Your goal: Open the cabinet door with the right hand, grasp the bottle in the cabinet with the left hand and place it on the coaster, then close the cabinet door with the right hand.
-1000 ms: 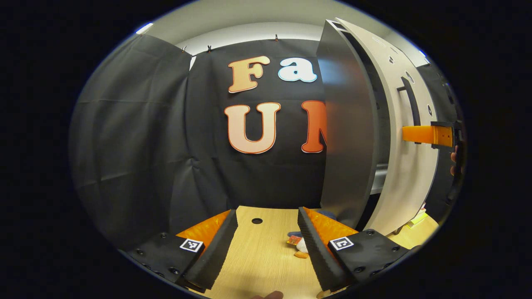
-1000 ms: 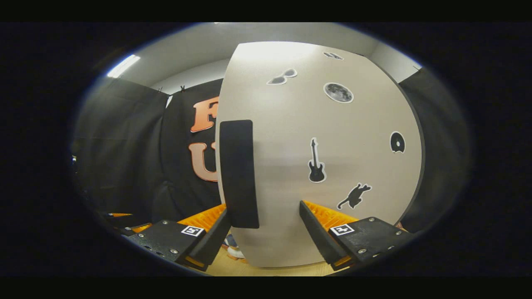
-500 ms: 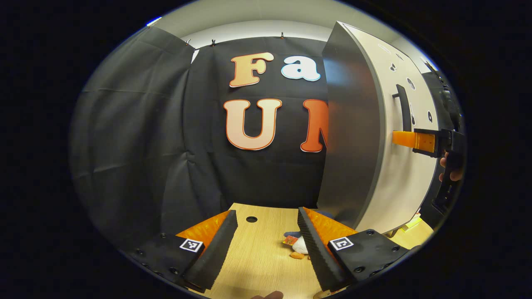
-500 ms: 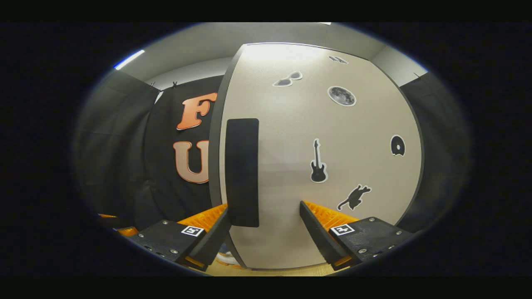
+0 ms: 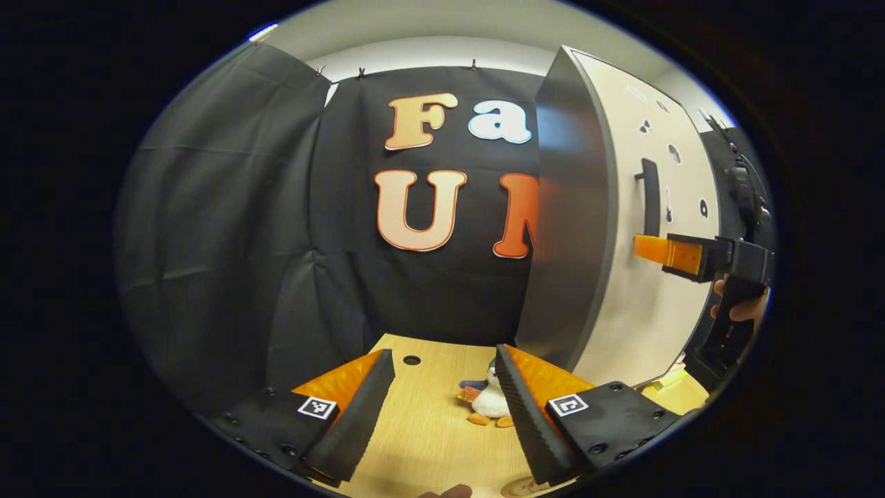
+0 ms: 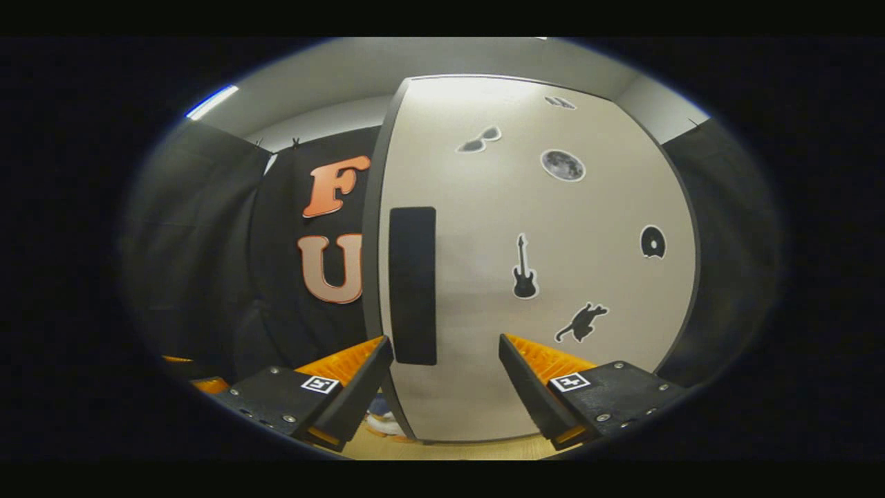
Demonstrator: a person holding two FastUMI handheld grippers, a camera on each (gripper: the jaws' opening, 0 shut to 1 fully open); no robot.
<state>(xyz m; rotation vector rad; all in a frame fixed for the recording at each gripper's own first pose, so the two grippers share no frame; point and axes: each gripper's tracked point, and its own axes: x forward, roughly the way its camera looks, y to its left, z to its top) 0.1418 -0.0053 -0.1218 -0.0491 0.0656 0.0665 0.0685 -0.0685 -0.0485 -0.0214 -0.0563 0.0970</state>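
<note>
Pale door (image 6: 539,277) sitting flush on cabinet (image 5: 570,235), right gripper (image 6: 446,346) gaping before handle (image 6: 413,285), left gripper (image 5: 444,360) gaping over table (image 5: 429,429).

Cabinet door (image 6: 553,277) matt, smooth; table (image 5: 429,443) light wood grain; penguin toy (image 5: 489,401) plush.

Black cloth walls (image 5: 228,228) clipped up along top, pale ceiling (image 5: 429,21) w/ strip light (image 6: 211,101) at left, light wood counter (image 5: 432,432) w/ cable hole (image 5: 412,360).

No readable text shows; the cabinet door (image 6: 539,277) carries only picture stickers (image 6: 524,267) without words.
</note>
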